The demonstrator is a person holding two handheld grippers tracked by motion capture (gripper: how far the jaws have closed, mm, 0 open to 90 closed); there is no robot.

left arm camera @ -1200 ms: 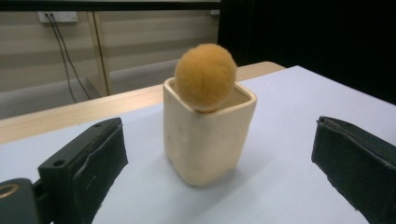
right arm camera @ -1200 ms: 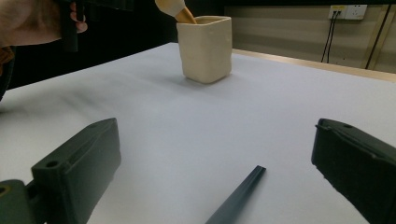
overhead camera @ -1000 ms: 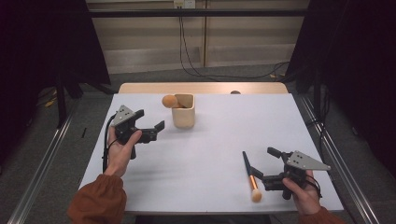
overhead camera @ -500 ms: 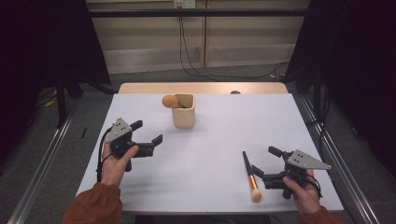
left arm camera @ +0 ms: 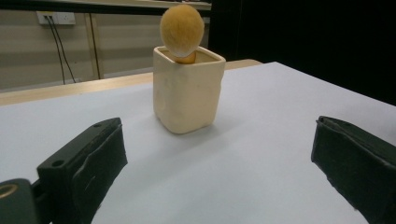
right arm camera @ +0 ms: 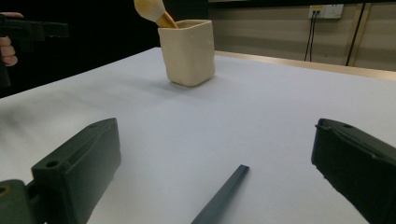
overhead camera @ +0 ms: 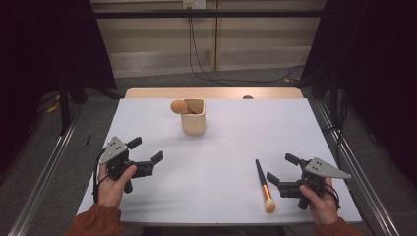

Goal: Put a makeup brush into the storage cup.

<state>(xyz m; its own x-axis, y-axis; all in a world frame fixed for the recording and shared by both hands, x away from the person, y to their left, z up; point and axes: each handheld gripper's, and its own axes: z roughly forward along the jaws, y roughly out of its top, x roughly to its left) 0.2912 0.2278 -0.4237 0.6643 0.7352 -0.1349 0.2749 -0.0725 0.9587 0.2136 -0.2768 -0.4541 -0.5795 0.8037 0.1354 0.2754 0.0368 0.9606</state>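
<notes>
A cream square cup (overhead camera: 193, 118) (left arm camera: 187, 88) (right arm camera: 187, 51) stands at the table's far middle, with a round orange brush head (overhead camera: 178, 106) (left arm camera: 181, 26) (right arm camera: 149, 10) sticking out of it. A second brush (overhead camera: 263, 184) with a dark handle (right arm camera: 220, 196) lies flat at the front right. My left gripper (overhead camera: 145, 152) is open near the front left, empty, facing the cup. My right gripper (overhead camera: 282, 169) is open just right of the lying brush, with nothing between its jaws.
The white table (overhead camera: 221, 147) ends in a wooden strip (overhead camera: 214, 93) at the far edge. Metal rails (overhead camera: 354, 162) run along both sides on the floor. Cables (overhead camera: 196, 54) hang at the back wall.
My left gripper has drawn back from near the cup toward the front left edge and lowered. The right gripper has hardly moved.
</notes>
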